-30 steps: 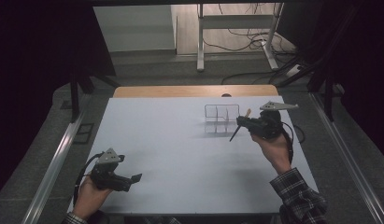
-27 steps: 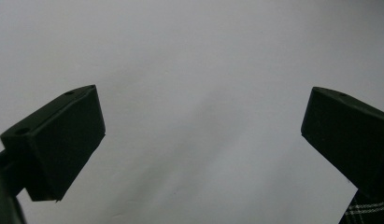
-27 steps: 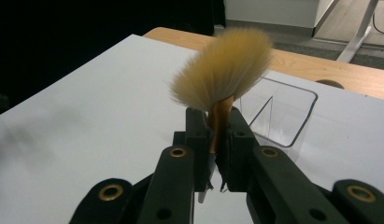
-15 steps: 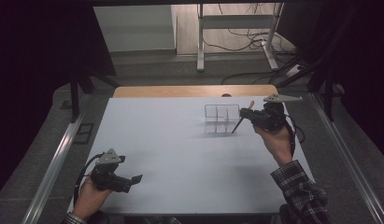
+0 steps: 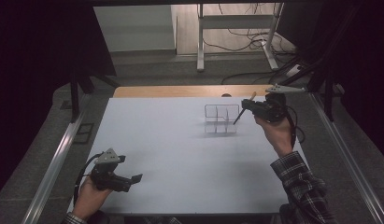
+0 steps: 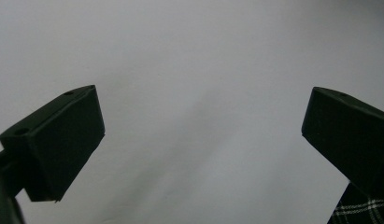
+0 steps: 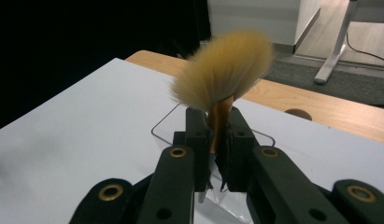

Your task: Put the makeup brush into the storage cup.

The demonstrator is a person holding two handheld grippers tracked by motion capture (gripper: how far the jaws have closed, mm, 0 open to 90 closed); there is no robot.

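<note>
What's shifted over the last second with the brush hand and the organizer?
The right gripper has lifted and moved toward the table's far edge, still shut on the brush, which now hangs tilted over the right side of the clear organizer. The organizer has not moved. The left gripper stays open, low at the near left of the white table.
</note>
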